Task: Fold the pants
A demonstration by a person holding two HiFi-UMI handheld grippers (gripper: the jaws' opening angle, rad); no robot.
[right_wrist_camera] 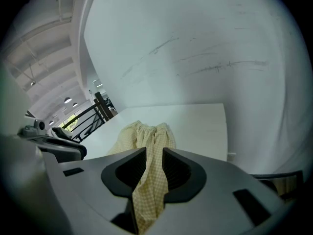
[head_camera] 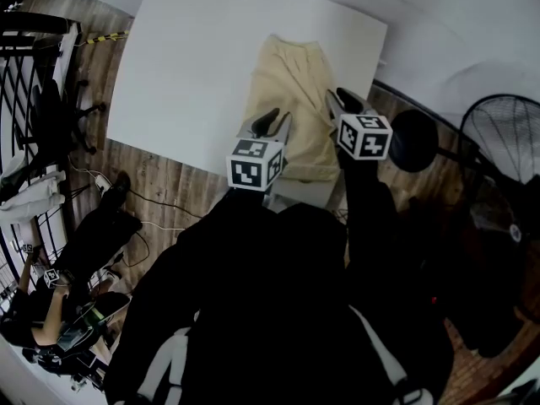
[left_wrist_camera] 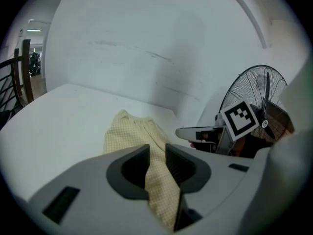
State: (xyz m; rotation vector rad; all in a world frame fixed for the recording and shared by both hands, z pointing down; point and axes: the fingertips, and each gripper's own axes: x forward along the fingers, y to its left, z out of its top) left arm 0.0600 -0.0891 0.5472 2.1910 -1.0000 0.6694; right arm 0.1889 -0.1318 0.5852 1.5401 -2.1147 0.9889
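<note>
My left gripper (head_camera: 272, 123) pinches the near end of the yellow pants (head_camera: 291, 87) tight. My right gripper (head_camera: 346, 101), just beside it, pinches that end too. The rest lies flat on the white table (head_camera: 186, 57), past both.

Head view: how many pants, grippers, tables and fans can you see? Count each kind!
Pants: 1
Grippers: 2, the left gripper and the right gripper
Table: 1
Fan: 1
Total: 5
</note>
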